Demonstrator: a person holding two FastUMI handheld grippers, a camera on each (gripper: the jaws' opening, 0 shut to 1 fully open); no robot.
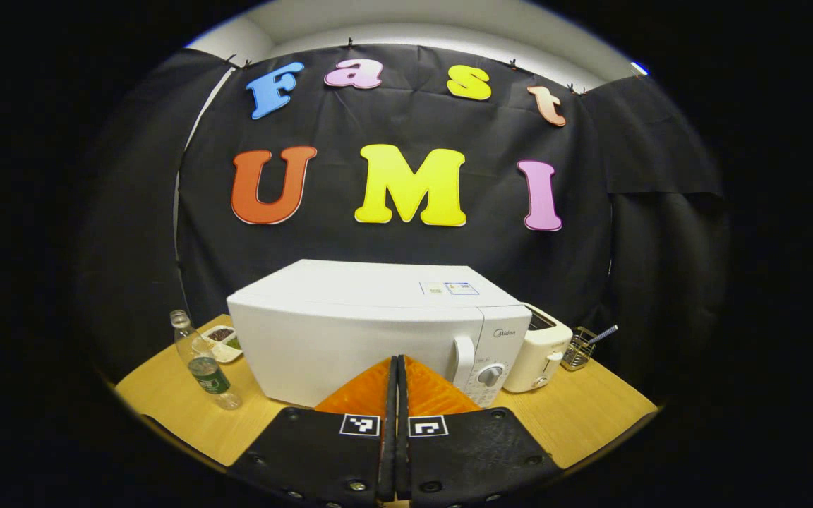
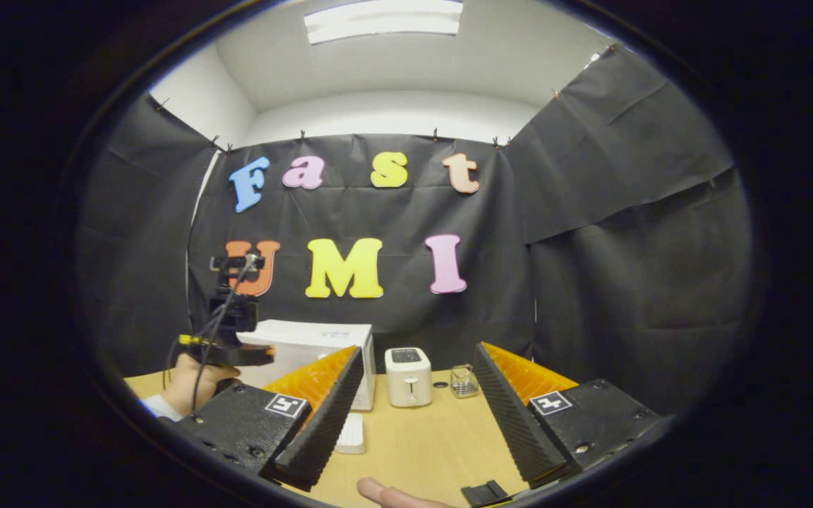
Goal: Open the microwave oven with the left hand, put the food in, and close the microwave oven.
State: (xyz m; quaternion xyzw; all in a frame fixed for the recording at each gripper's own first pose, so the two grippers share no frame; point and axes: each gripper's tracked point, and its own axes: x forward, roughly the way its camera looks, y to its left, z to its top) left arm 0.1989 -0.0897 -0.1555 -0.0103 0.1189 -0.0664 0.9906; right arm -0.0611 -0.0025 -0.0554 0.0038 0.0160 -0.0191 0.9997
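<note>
The white microwave stands on the wooden table with its door closed; its handle is at the door's right side, beside the dial panel. My left gripper is shut with nothing between its orange-backed fingers, and it hangs in front of the door, apart from it. A small white dish of dark food sits left of the microwave. My right gripper stands wide open and holds nothing. In the right gripper view, a hand holds the left gripper before the microwave.
A clear bottle stands at the table's left front. A white toaster and a wire holder stand right of the microwave. A white ridged object lies on the table. A fingertip shows at the bottom edge.
</note>
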